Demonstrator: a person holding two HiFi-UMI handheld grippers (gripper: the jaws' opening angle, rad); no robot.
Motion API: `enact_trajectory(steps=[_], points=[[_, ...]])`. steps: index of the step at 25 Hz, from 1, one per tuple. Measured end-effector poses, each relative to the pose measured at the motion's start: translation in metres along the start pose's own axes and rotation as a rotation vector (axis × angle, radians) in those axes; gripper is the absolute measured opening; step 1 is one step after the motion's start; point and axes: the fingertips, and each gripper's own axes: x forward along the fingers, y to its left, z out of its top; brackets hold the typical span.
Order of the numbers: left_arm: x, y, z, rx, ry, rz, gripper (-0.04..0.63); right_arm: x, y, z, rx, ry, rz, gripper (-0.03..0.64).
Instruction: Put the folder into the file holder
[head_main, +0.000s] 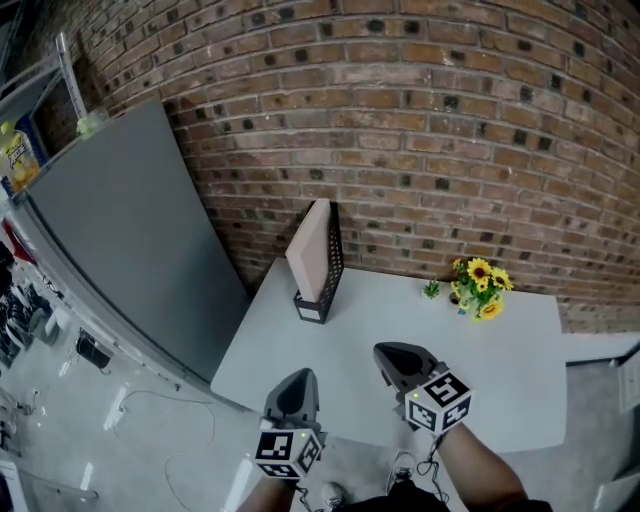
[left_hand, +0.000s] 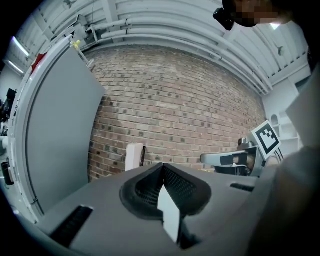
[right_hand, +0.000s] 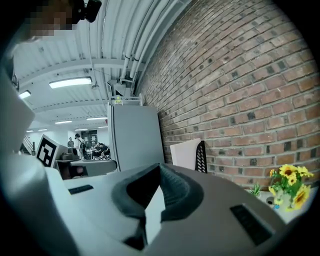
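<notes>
Head view alone shows file holder (head_main: 332, 268) base.

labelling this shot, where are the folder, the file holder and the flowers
folder (head_main: 308, 250), head view, on its broad pinkish face
file holder (head_main: 334, 262), head view, on its black mesh side
flowers (head_main: 480, 271), head view, on a yellow bloom

The table (head_main: 500, 350) stood against the wall (head_main: 400, 130). The holder (head_main: 327, 280) sat at the table's far left corner, close to the wall, with the folder (head_main: 308, 255) upright in it. The flowers (head_main: 478, 287) sat far right, well apart from the holder. A panel (head_main: 130, 230) stood left of the table. At the near edge, the left gripper (head_main: 302, 376) was beside the right gripper (head_main: 388, 352).
</notes>
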Motion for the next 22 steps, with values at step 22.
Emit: enact_trajectory(steps=[22], points=[[-0.011, 0.002, 0.002, 0.003, 0.0, -0.052, 0.006, -0.005, 0.013, -0.002, 0.006, -0.004, -0.047, 0.003]])
